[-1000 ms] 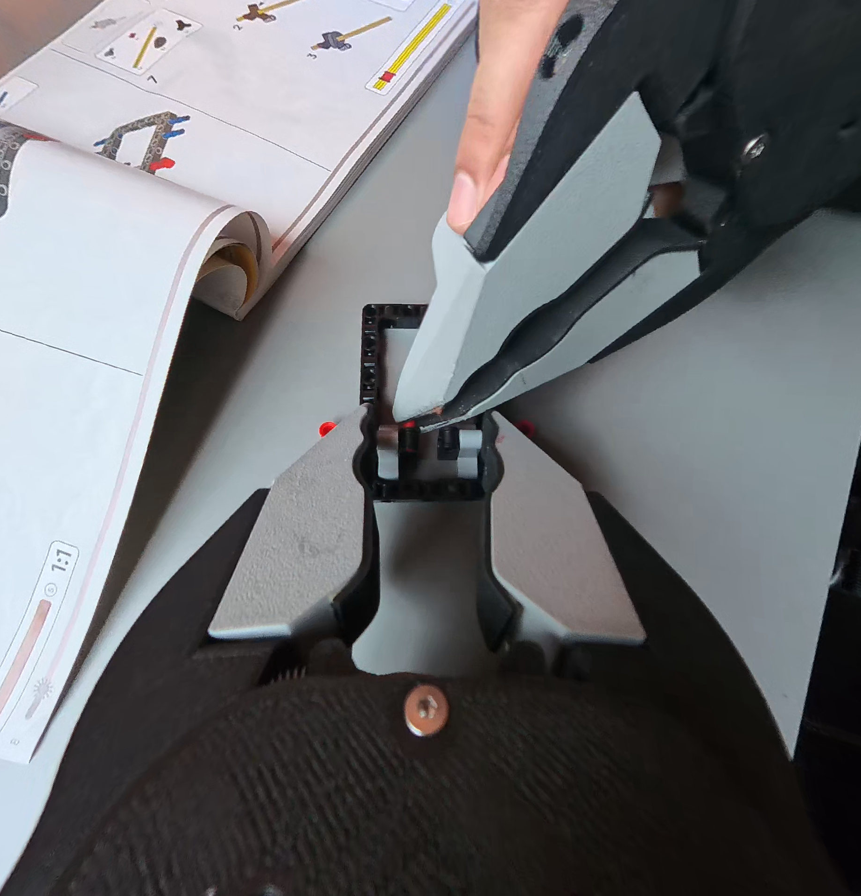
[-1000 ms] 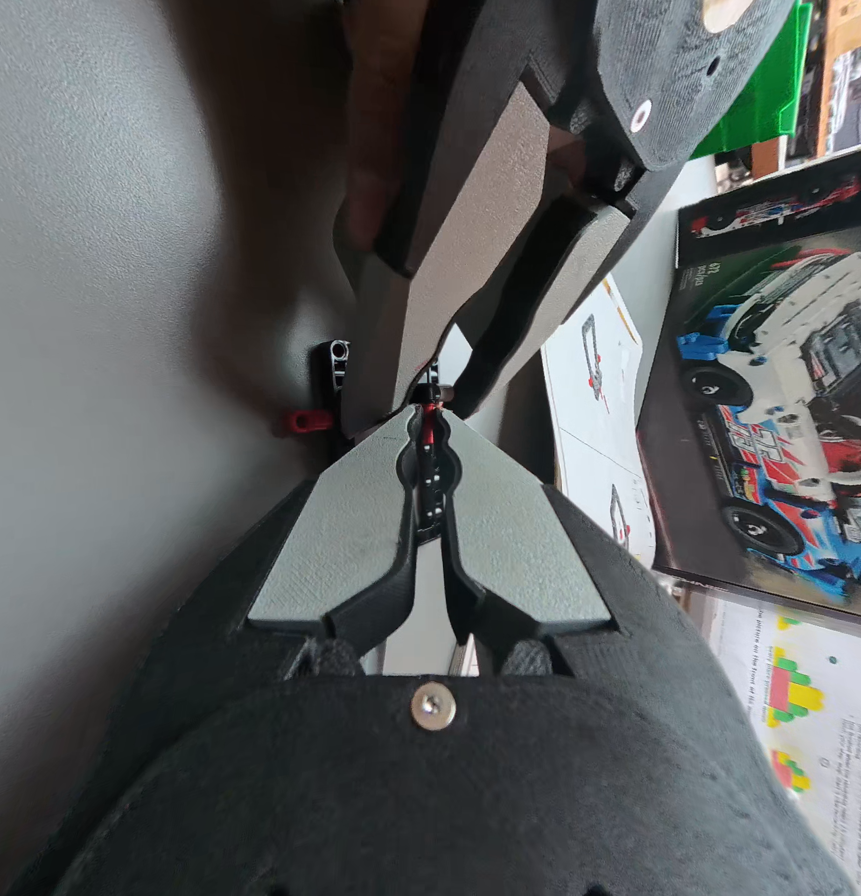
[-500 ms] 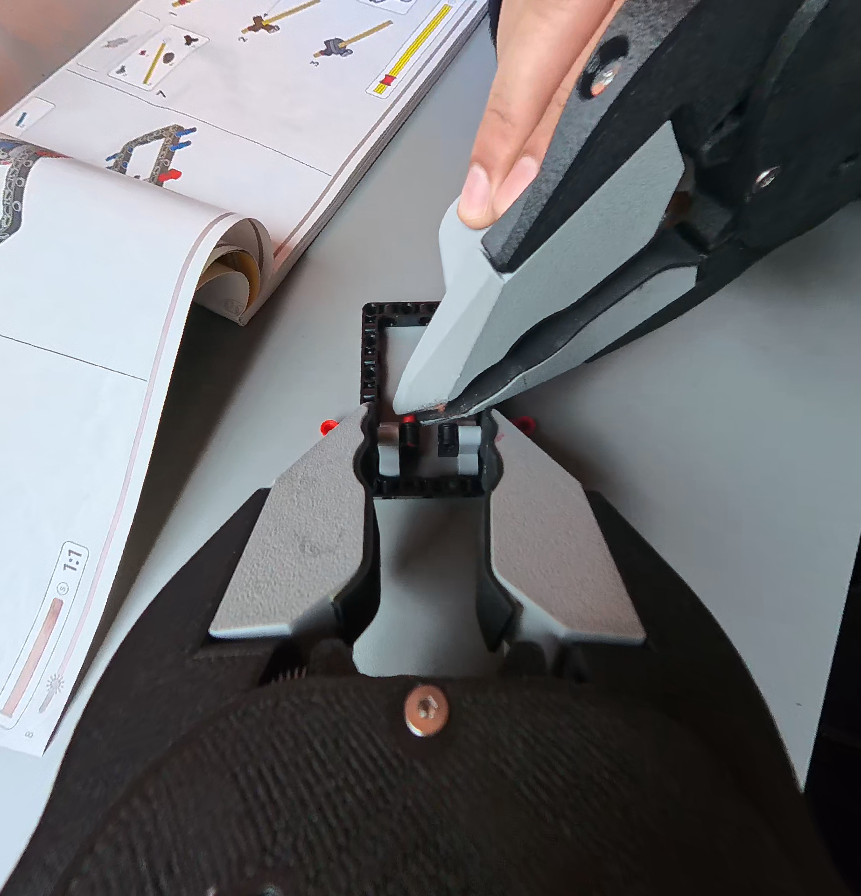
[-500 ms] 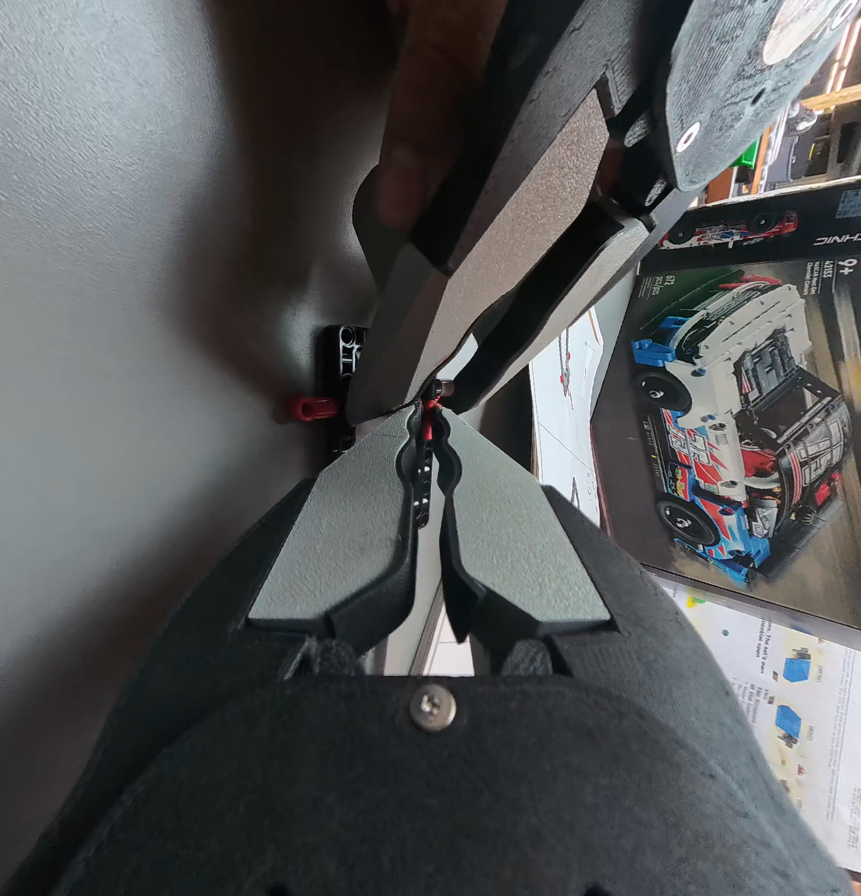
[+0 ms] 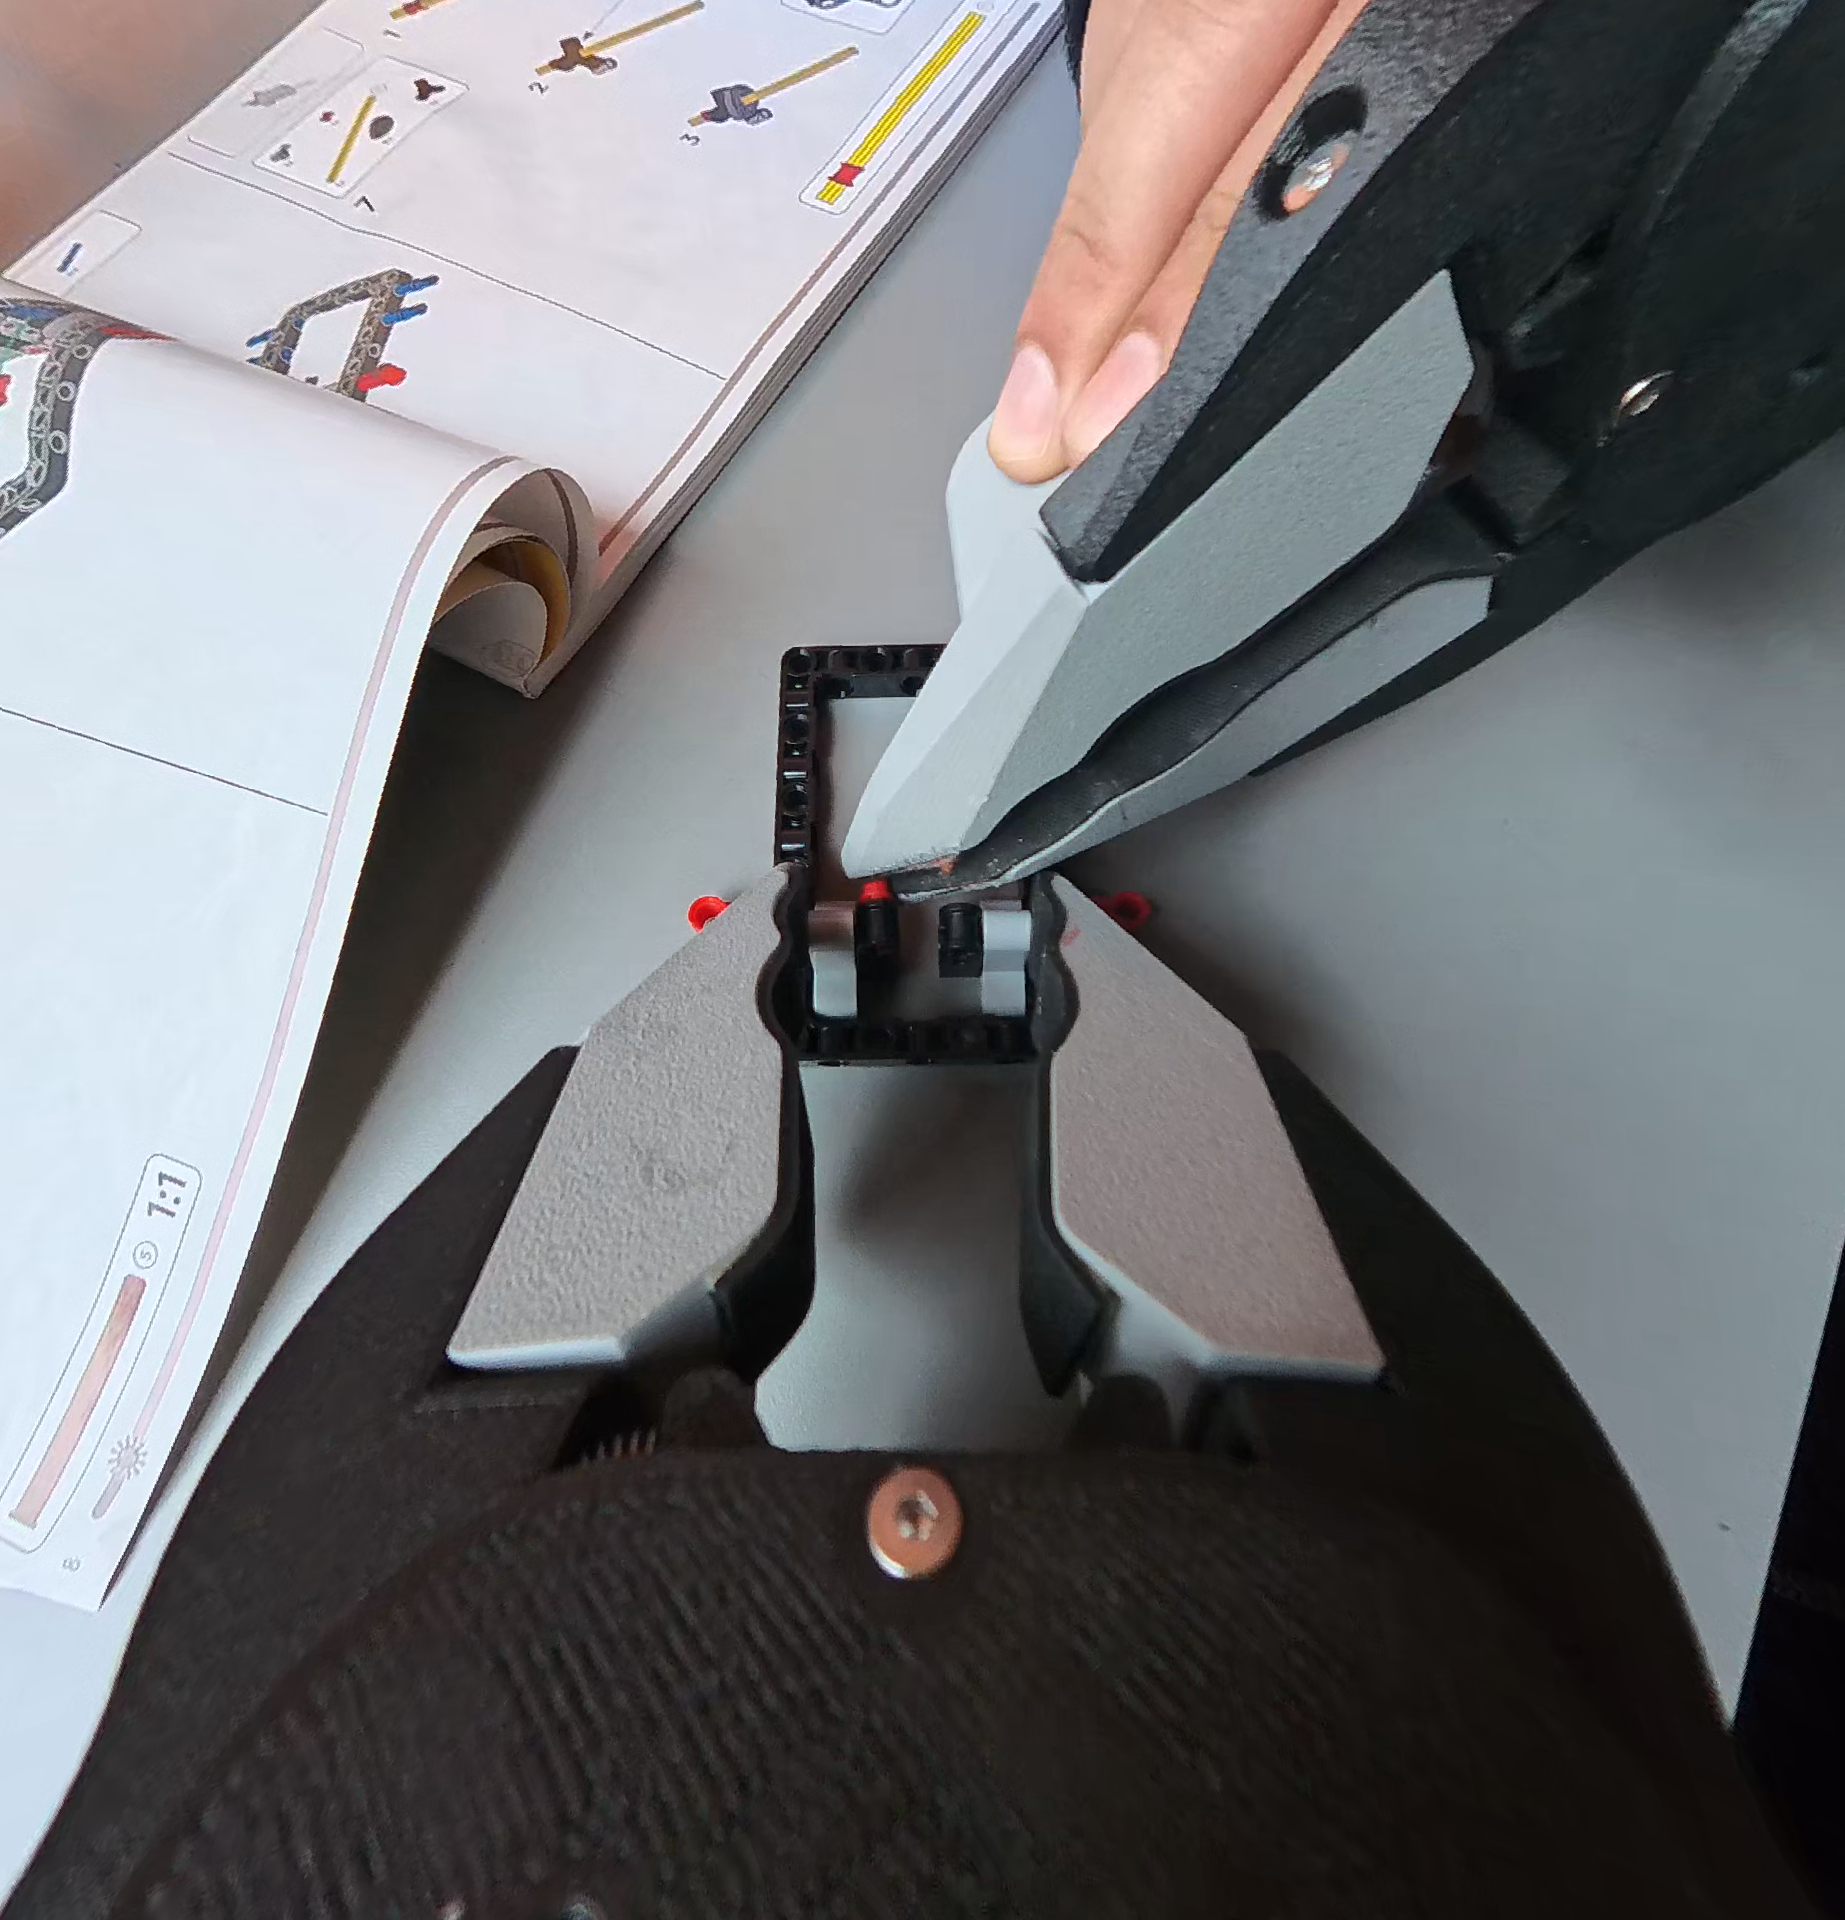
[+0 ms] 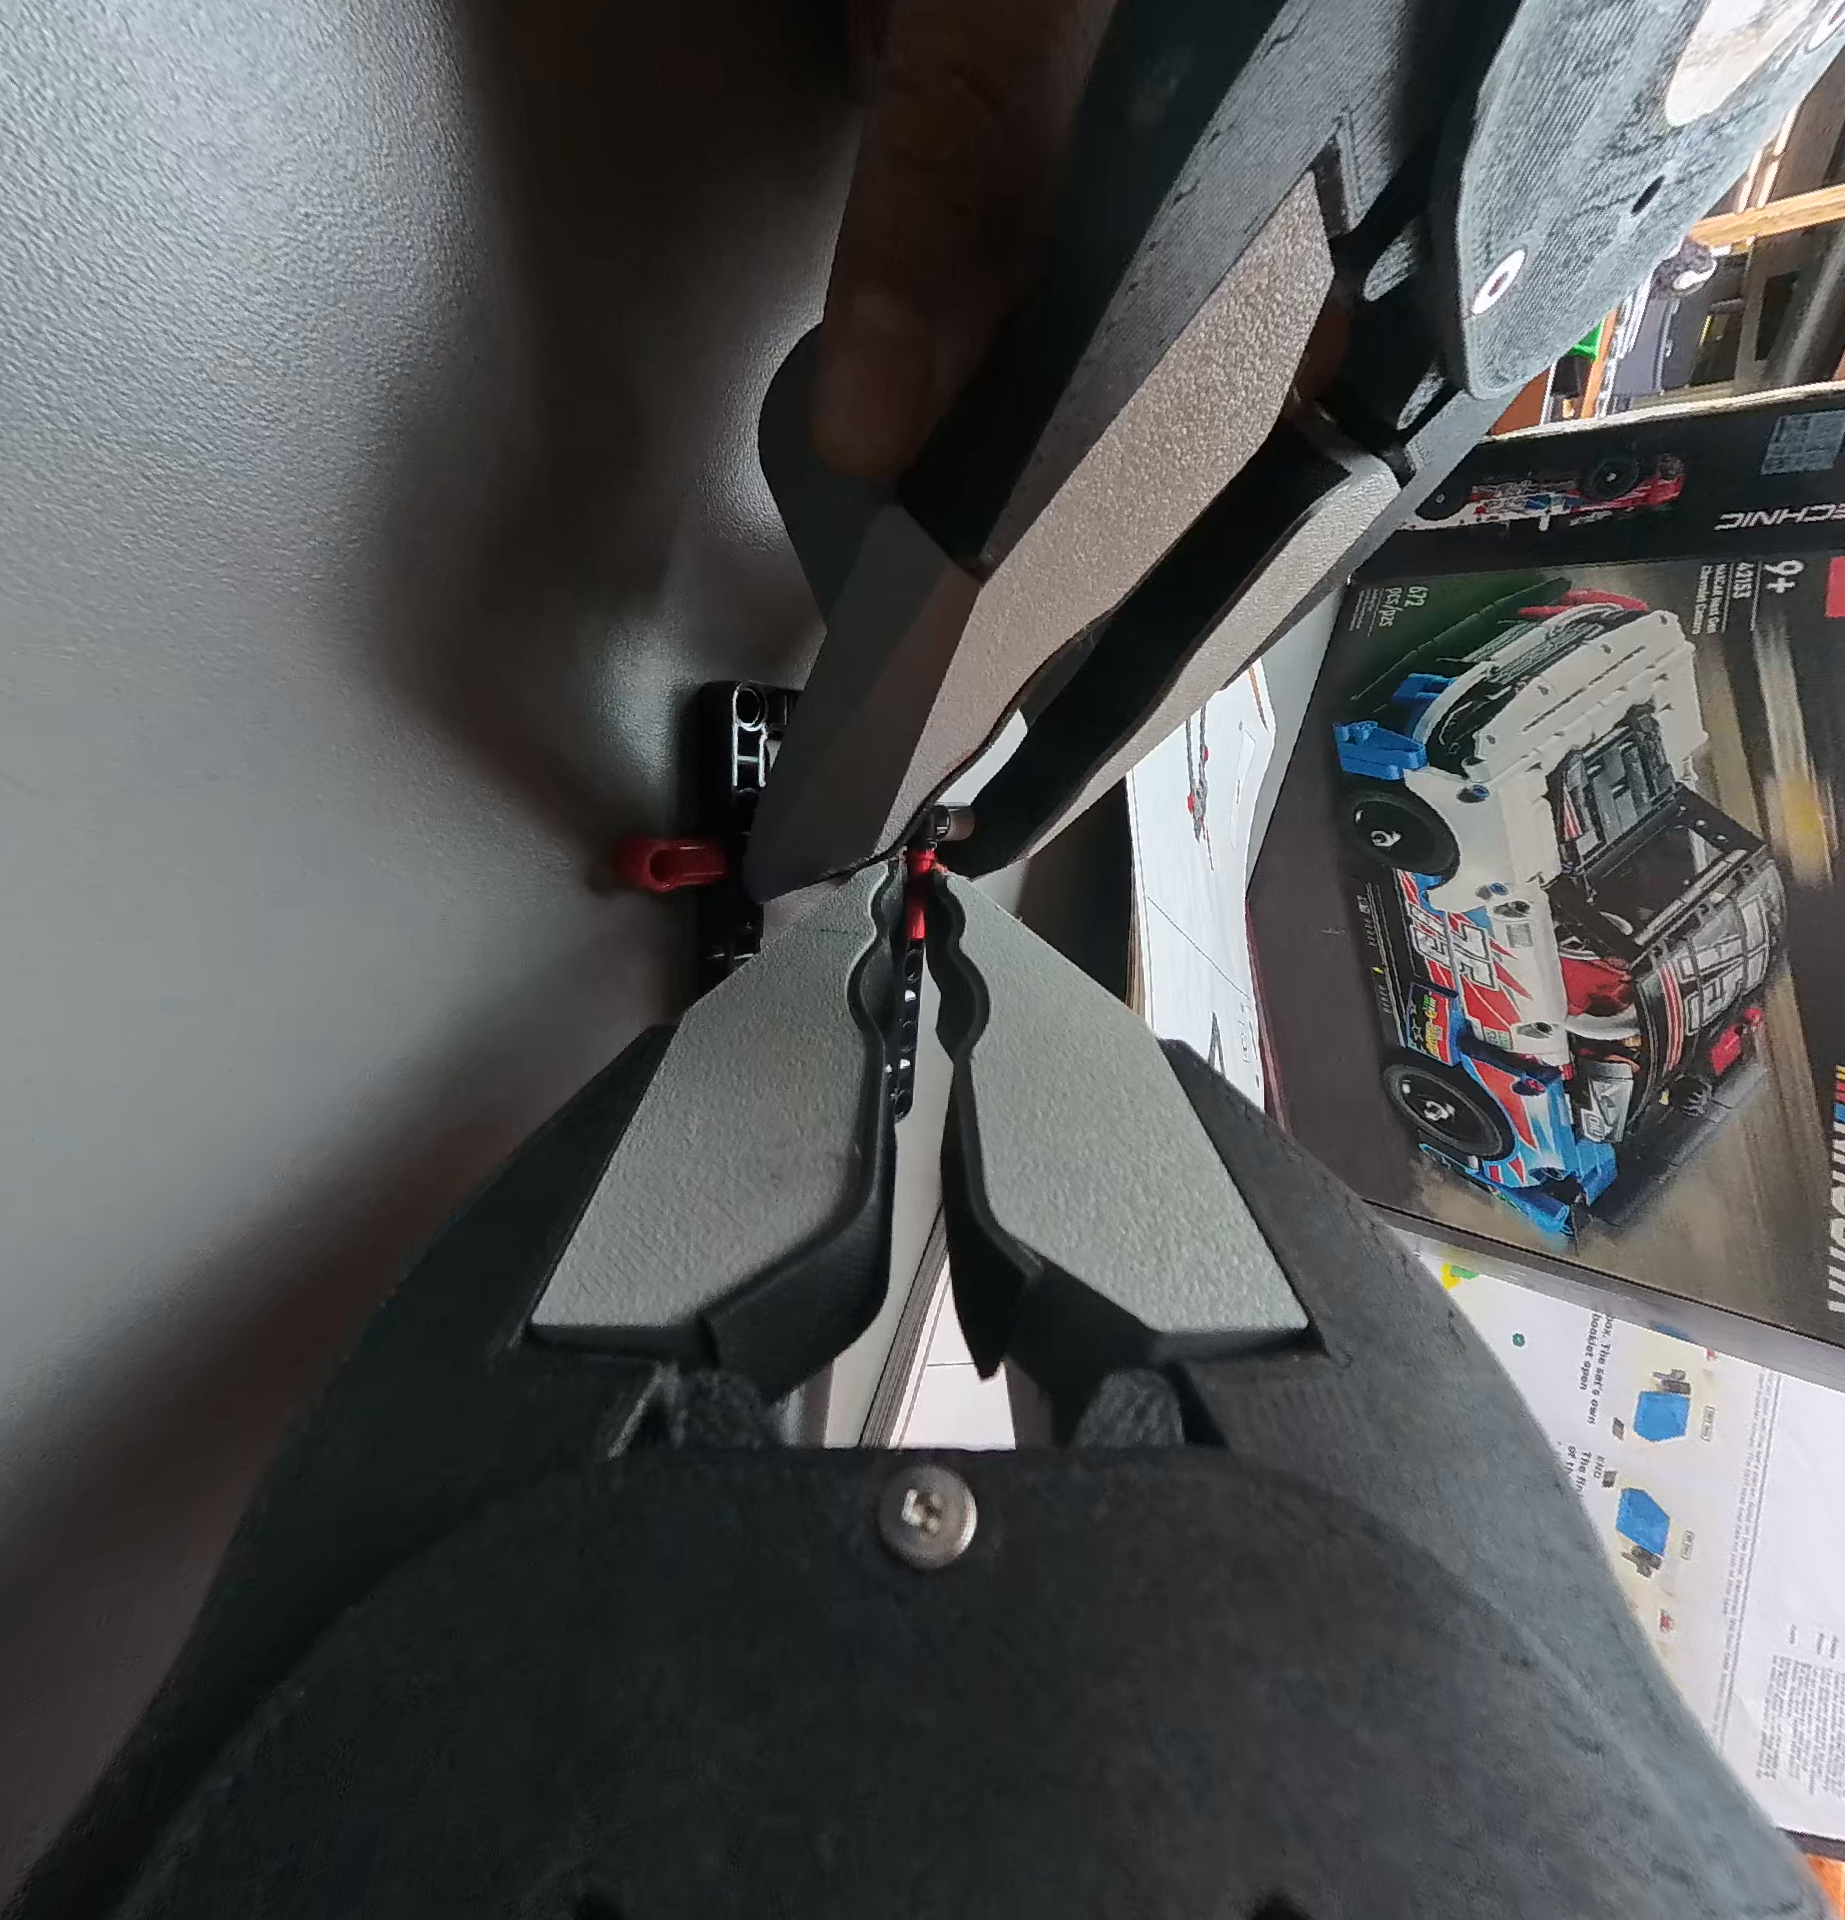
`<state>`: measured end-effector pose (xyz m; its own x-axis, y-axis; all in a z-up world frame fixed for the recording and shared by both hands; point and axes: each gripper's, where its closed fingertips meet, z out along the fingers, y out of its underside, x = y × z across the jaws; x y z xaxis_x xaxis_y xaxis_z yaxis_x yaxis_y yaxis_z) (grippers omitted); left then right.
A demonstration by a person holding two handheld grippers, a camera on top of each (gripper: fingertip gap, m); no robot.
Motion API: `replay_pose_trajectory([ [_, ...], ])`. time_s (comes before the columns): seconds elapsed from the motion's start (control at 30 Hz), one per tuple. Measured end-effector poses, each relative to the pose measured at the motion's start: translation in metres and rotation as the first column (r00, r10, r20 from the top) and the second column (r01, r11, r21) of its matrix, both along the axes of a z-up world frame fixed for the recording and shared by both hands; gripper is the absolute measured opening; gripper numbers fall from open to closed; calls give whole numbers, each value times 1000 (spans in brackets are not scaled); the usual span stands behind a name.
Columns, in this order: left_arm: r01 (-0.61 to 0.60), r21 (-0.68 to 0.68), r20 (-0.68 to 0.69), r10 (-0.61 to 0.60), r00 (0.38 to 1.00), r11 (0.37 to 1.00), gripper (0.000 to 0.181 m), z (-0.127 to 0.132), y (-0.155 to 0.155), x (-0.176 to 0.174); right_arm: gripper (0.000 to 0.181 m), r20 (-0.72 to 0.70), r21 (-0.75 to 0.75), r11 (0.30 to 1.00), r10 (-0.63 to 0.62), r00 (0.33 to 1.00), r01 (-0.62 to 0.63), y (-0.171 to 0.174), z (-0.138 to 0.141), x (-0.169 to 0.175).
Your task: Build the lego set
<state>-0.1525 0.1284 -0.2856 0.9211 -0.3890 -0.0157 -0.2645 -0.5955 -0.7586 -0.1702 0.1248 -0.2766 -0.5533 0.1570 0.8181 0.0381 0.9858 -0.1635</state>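
A black rectangular Lego frame (image 5: 798, 748) lies on the grey table. My left gripper (image 5: 913, 935) is shut on its near end, one finger on each long side. Inside the frame sit two grey connectors (image 5: 833, 966) with black pins. My right gripper (image 5: 897, 878) comes in from the upper right. It is shut on a small red pin (image 5: 874, 891) that stands on the left black pin. In the right wrist view my right gripper (image 6: 913, 888) pinches the red pin (image 6: 916, 912). The left gripper (image 6: 928, 831) and the frame (image 6: 736, 727) lie just beyond.
Red pins (image 5: 705, 912) stick out of both sides of the frame. An open instruction booklet (image 5: 274, 623) lies to the left. The set's box (image 6: 1572, 883) and a printed sheet (image 6: 1728, 1507) lie farther off. The table edge (image 5: 1791, 1351) runs close on the right. The tips of both grippers are at nearly the same place.
The right gripper has tilted a little and its hand shows more, while its tips stay at the red pin. The left gripper and the frame have not moved.
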Motion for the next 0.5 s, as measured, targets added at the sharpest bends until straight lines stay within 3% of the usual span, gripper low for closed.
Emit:
replay_pose_trajectory([
  [0.5,-7,-1,-5,7,1000,1000,41,0,-1,-1,0,8,39,999,-34,999,33,10,-2,0],
])
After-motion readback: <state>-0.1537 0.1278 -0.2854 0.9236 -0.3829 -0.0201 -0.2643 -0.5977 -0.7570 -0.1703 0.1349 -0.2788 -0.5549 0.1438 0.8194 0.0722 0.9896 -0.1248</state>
